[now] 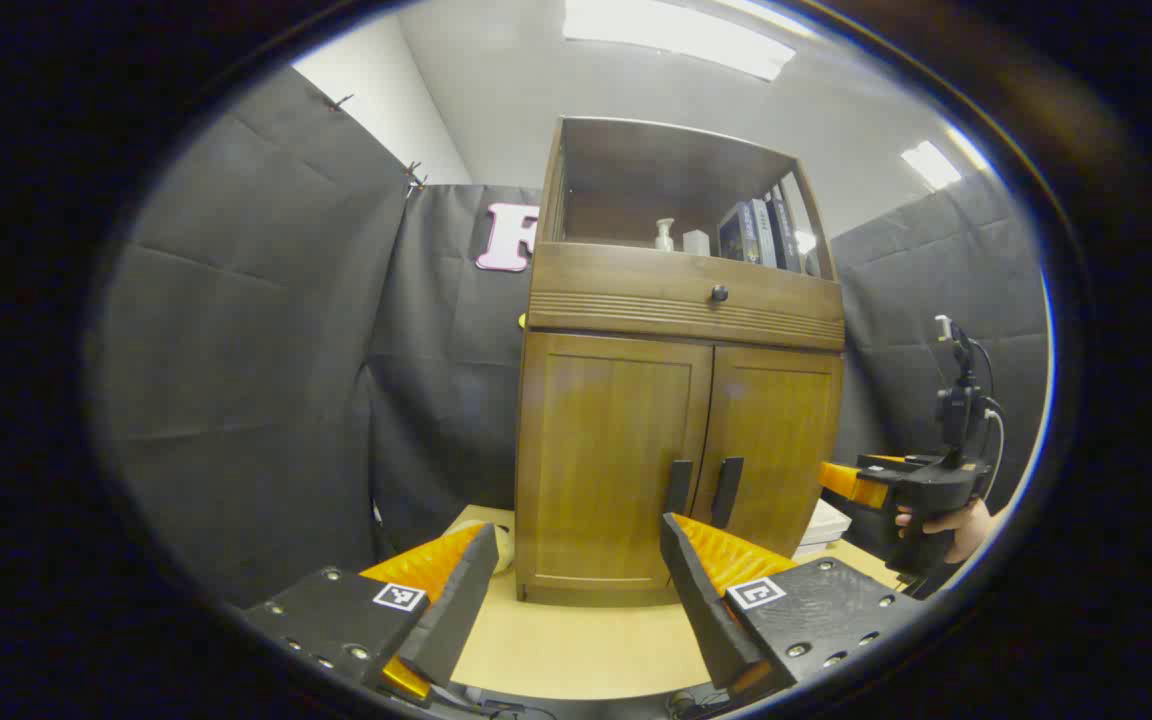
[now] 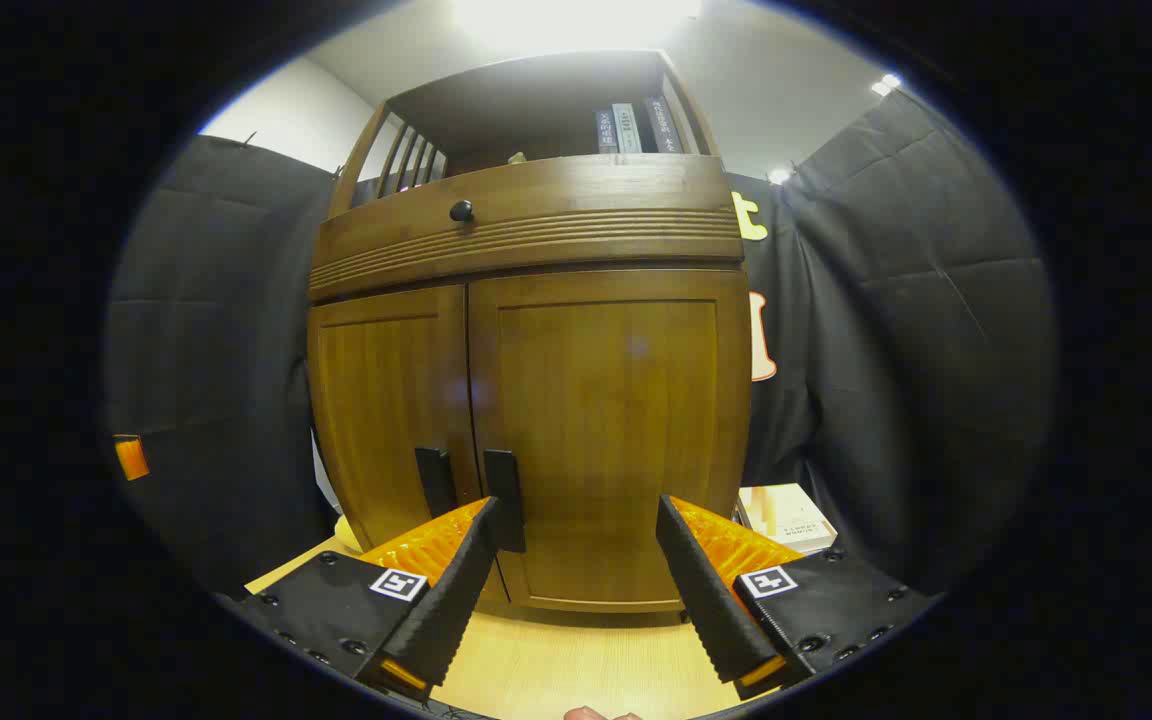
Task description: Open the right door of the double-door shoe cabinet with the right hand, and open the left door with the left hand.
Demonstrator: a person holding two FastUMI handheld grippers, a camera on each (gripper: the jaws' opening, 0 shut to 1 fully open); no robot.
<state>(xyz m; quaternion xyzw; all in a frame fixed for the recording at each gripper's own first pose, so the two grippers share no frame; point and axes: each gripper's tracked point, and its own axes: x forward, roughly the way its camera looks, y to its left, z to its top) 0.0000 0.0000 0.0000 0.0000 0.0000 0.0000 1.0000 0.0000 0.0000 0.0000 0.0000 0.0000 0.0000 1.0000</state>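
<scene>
Black-draped booth, closed shoe cabinet (image 1: 676, 440) on table (image 1: 576, 640), left tool (image 1: 576, 590) and right tool (image 2: 576, 590) both spread apart.

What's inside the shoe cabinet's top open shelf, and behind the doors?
On the open shelf: a pump bottle, a small white container, upright books. Both doors are closed, hiding whatever is inside.
</scene>
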